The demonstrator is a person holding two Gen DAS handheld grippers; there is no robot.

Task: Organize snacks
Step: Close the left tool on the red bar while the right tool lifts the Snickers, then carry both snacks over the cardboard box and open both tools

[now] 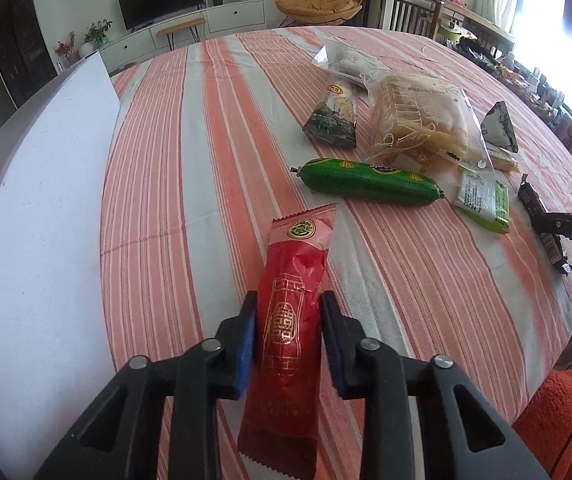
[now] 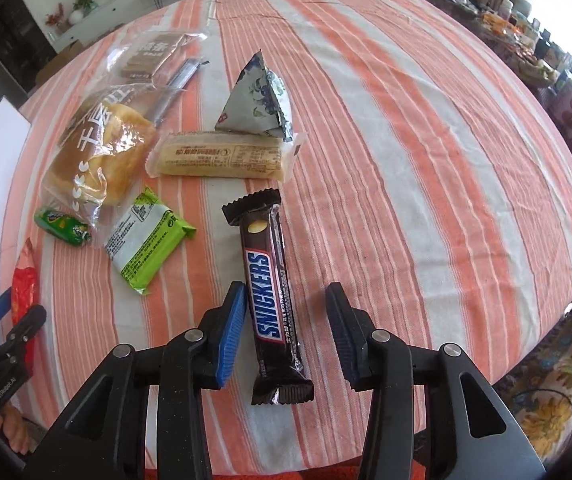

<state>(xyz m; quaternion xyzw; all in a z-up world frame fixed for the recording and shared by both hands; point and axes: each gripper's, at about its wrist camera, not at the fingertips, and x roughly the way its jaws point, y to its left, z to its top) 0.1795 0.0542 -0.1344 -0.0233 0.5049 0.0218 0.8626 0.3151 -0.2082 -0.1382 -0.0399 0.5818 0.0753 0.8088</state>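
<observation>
Overlapping bread bag (image 2: pixel 98 160), sausage (image 2: pixel 62 226) half-hidden

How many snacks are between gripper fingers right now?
2. The red pack is clamped in the left gripper; the Snickers bar lies on the table between the fingers of the open right gripper. No other seems hidden.

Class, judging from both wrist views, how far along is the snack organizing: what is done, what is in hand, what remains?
Done: nothing looks sorted yet.

In hand: the left gripper is shut on the red snack packet. The right gripper straddles the Snickers bar, one pad clear of it.

Left: the bread bag, green sausage, green wafer packet and triangular pouch lie scattered on the striped tablecloth.
</observation>
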